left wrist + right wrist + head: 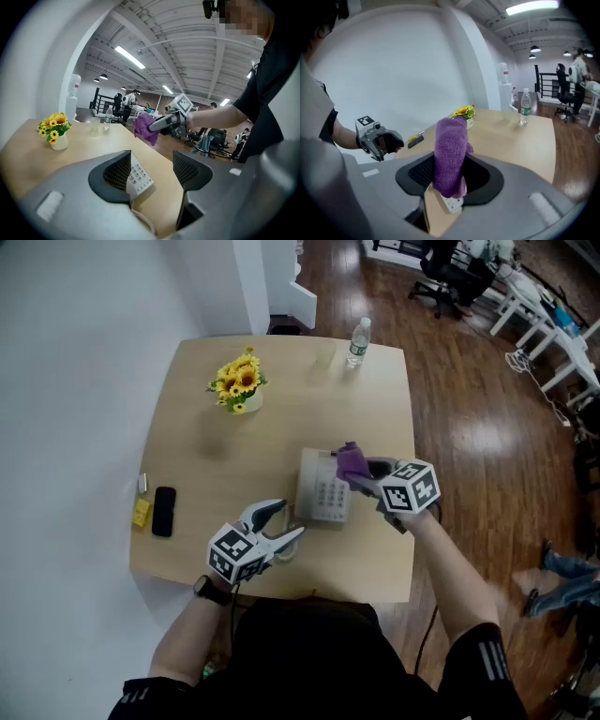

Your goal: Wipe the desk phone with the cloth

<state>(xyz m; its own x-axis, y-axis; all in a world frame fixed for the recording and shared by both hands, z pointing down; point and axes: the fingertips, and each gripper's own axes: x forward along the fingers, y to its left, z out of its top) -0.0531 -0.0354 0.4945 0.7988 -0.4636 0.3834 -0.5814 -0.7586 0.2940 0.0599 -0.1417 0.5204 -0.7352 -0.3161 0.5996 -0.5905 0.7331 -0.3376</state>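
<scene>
White desk phone (pixel 323 493): near right on counter (pixel 281 399).
cloth (pixel 449 154): clamped in your right hand-held gripper (pixel 359 471), poised over the phone's far edge for wiping.
left hand-held gripper (pixel 292 519): jaws apart, empty, beside the phone, likely to brace it.

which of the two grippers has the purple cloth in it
The right gripper: its jaws are shut on the purple cloth, held at the desk phone. The left gripper is open and holds nothing.

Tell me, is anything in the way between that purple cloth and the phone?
Nothing visible is. The right gripper holds the cloth directly over the desk phone's far corner, and the open left gripper sits off at its near edge.
</scene>
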